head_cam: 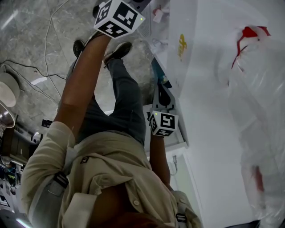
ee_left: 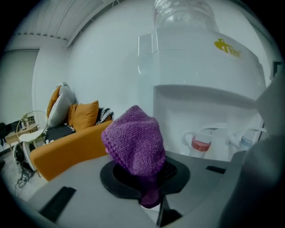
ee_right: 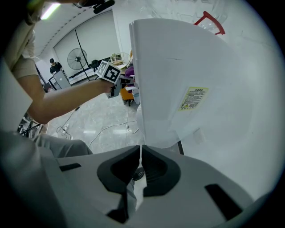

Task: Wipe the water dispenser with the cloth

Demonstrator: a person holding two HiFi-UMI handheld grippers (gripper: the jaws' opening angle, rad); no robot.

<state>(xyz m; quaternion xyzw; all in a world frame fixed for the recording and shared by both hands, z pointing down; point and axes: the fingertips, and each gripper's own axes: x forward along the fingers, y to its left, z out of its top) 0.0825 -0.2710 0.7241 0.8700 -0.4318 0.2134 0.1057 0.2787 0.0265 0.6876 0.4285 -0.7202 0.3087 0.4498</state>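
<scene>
The white water dispenser (head_cam: 178,40) stands against the wall, with a clear bottle on top (ee_left: 185,13) and red and blue taps (ee_left: 201,142) in its recess. My left gripper (ee_left: 149,173) is shut on a purple knitted cloth (ee_left: 133,142), held up a short way in front of the dispenser's front (ee_left: 205,58). Its marker cube (head_cam: 116,18) shows at the top of the head view. My right gripper (ee_right: 140,153) is shut with nothing in it, close beside the dispenser's side panel (ee_right: 178,80), which carries a small label (ee_right: 193,98).
A large clear plastic bag with red print (head_cam: 258,111) hangs right of the dispenser. An orange sofa (ee_left: 67,142) sits to the left. Cables (head_cam: 26,67) trail over the marble floor. A standing fan (ee_right: 76,57) and a person (ee_right: 53,66) are far off.
</scene>
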